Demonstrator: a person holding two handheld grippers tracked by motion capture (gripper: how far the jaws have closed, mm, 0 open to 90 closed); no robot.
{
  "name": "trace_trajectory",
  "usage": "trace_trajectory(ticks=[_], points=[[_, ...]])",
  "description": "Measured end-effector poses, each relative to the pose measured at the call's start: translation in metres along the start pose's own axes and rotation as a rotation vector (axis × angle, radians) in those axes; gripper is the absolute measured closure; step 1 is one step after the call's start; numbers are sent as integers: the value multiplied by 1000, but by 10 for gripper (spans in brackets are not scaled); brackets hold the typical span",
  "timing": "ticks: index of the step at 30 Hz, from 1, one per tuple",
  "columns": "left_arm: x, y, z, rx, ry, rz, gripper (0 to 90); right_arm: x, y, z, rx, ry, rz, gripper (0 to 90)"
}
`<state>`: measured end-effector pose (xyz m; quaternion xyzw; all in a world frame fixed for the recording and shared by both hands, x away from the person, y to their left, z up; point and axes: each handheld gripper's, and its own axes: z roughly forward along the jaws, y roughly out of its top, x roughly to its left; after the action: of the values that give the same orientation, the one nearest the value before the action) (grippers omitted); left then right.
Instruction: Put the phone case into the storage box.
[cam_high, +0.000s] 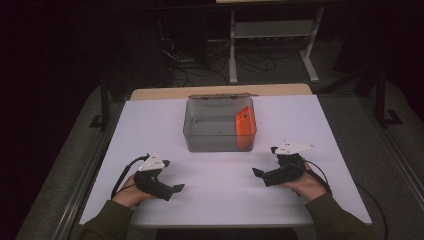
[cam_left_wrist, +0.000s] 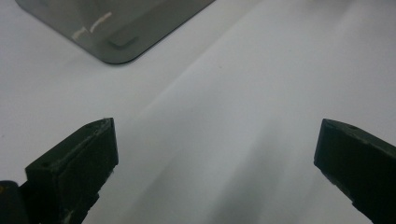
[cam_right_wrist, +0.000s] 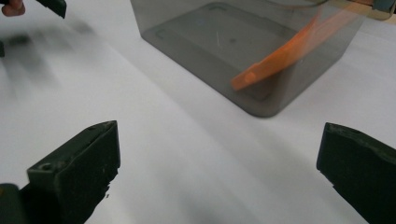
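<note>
A clear grey plastic bin (cam_high: 210, 139) stands in the middle of the white table top (cam_high: 220, 195). Inside it a flat orange piece (cam_high: 245, 122) leans tilted against the right wall. My left gripper (cam_high: 172, 176) is held low at the front left, open, with nothing between its jaws. My right gripper (cam_high: 265, 161) is at the front right, also open and empty. In the left gripper view the left gripper (cam_left_wrist: 215, 154) faces bare table, with a bin corner (cam_left_wrist: 121, 37) beyond. In the right gripper view the right gripper (cam_right_wrist: 219, 158) faces the bin (cam_right_wrist: 177, 32) and the orange piece (cam_right_wrist: 285, 53).
Bare white table lies between the two grippers and in front of the bin. A wooden strip (cam_high: 150, 93) runs along the table's far edge. Beyond it, a white metal frame (cam_high: 272, 30) and loose cables (cam_high: 195, 65) sit on the dark floor.
</note>
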<state>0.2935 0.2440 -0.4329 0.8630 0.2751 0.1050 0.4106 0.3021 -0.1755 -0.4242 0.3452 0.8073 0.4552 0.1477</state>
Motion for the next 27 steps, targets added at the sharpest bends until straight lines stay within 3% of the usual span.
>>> trace_trajectory(ticks=[21,27], points=[[-1,0,1,4,-4,10,0,4,-28,-12,-23,-38,-7,0],[-1,-1,1,4,-5,12,0,3,-31,-11,-5,-43,-11,0]])
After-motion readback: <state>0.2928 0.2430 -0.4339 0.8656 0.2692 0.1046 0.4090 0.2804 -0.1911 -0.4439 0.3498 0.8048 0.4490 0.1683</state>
